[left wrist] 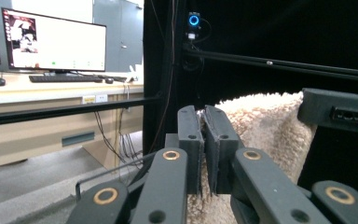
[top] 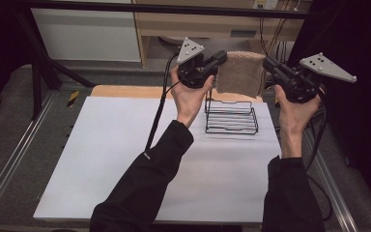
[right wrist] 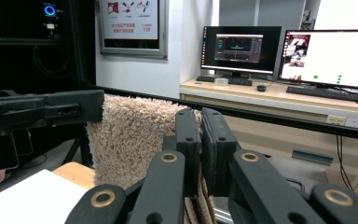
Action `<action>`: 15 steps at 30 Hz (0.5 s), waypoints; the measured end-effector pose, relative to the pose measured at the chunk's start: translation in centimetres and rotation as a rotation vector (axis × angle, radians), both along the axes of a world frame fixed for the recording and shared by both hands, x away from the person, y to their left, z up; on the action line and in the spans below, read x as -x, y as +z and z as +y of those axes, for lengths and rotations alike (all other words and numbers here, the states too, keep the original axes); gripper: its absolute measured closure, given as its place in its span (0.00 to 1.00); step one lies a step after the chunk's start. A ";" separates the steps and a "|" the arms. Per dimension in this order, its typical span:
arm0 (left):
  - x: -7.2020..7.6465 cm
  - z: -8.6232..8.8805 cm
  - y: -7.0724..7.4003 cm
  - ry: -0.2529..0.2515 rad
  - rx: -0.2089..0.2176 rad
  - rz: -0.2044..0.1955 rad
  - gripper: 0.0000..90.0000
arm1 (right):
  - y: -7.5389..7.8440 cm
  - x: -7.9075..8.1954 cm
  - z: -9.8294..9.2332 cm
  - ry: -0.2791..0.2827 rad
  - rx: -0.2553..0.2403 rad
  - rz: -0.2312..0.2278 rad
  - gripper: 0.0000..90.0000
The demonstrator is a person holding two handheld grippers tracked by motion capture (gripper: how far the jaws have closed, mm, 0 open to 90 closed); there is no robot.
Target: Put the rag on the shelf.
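Beige towel [top: 240, 73] is held aloft above the wire rack [top: 231, 116], pinched at opposite edges by left tool [top: 221, 60] and right tool [top: 269, 64], both clenched on it. Risk: shallow edge grips may slip, dropping the towel askew onto the worktop [top: 125, 159].

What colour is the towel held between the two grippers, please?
Beige, a fluffy towel; clearest in the right gripper view.

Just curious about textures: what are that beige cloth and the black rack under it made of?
The cloth looks like terry or plush fabric: matte beige with a fuzzy looped pile, hanging limp between both claws. The rack seems to be thin metal wire with a black coating: slim rigid bars, see-through frame. Whether the coating is paint or plastic is unclear.
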State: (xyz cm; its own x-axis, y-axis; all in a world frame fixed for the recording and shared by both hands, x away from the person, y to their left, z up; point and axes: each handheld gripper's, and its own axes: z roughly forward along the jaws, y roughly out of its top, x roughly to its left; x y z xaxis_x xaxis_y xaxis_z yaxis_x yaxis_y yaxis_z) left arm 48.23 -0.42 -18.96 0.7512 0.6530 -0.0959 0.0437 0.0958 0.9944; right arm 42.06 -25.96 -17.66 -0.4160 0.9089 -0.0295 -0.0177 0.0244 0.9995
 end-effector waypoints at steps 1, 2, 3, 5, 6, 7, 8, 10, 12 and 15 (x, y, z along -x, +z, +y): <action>-0.1 -0.1 0.0 0.002 -0.002 0.001 0.95 | 0.0 -0.2 -0.1 -0.003 0.002 -0.001 0.96; -0.3 -0.3 0.1 0.002 -0.004 0.003 0.95 | 0.0 -0.3 -0.2 -0.003 -0.002 0.000 0.96; -0.5 -0.4 0.1 0.001 -0.003 0.006 0.95 | 0.0 -0.5 -0.3 -0.004 -0.003 -0.002 0.96; -0.8 -0.6 0.2 -0.001 0.005 0.010 0.95 | 0.1 -0.8 -0.5 -0.009 -0.002 -0.003 0.96; -0.9 -0.7 0.3 0.000 -0.001 0.009 0.95 | 0.2 -1.0 -0.6 -0.010 -0.001 -0.002 0.96; -1.0 -0.8 0.4 0.002 -0.004 0.007 0.95 | 0.3 -1.2 -0.7 -0.012 0.001 0.000 0.96; -1.1 -0.9 0.5 0.005 -0.006 0.004 0.95 | 0.3 -1.4 -0.8 -0.015 0.003 -0.002 0.96; -1.4 -1.0 0.8 0.009 -0.010 0.002 0.95 | 0.5 -1.8 -0.9 -0.014 0.004 -0.003 0.96; -1.7 -1.1 1.0 0.016 -0.013 -0.001 0.95 | 0.7 -2.2 -1.1 -0.013 -0.001 -0.006 0.96; -2.0 -1.3 1.4 0.027 -0.021 -0.009 0.95 | 1.0 -2.8 -1.2 -0.011 -0.005 -0.011 0.96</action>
State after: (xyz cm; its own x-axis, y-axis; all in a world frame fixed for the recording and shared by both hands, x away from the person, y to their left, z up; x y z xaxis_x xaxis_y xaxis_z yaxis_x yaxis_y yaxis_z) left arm 50.26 -1.75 -17.59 0.7340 0.6750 -0.0755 0.0326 0.0760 0.9966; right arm 44.87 -27.14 -16.70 -0.4053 0.9137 -0.0296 -0.0284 0.0197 0.9994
